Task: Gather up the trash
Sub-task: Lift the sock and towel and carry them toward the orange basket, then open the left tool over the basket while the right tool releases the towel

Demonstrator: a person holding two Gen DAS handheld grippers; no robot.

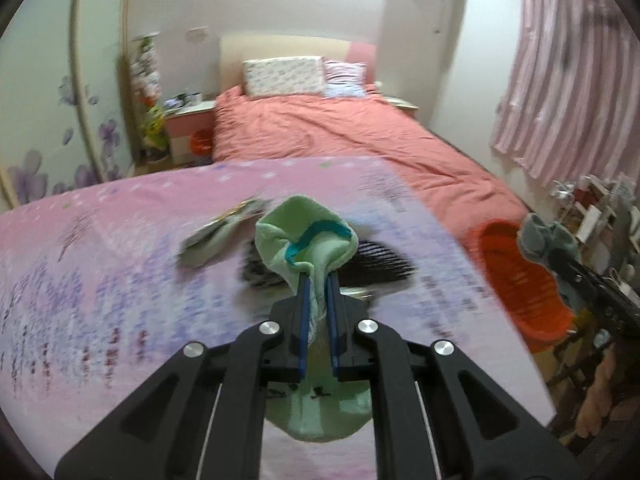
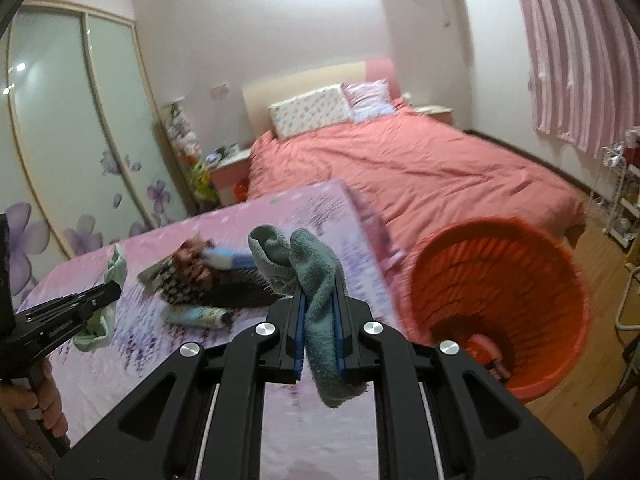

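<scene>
My left gripper (image 1: 316, 280) is shut on a light green sock (image 1: 308, 240) with a teal cuff band, held above the pink floral sheet (image 1: 100, 280). My right gripper (image 2: 320, 284) is shut on a grey-green sock (image 2: 316, 280) that hangs between the blue pads, to the left of the orange bin (image 2: 500, 300). The bin also shows in the left wrist view (image 1: 516, 276), with the right gripper and its sock (image 1: 548, 240) over its far edge. A wrapper (image 2: 188, 268), a black comb (image 2: 240, 292), a tube (image 2: 200, 316) and a blue-white item (image 2: 228, 258) lie on the sheet.
A bed with a salmon cover (image 2: 420, 172) and pillows (image 2: 312, 114) lies beyond. A wardrobe with flower decals (image 2: 60, 140) stands left, pink curtains (image 2: 580, 60) right. A white rack (image 2: 628, 200) stands on the wooden floor at the right. Something orange lies in the bin's bottom (image 2: 484, 352).
</scene>
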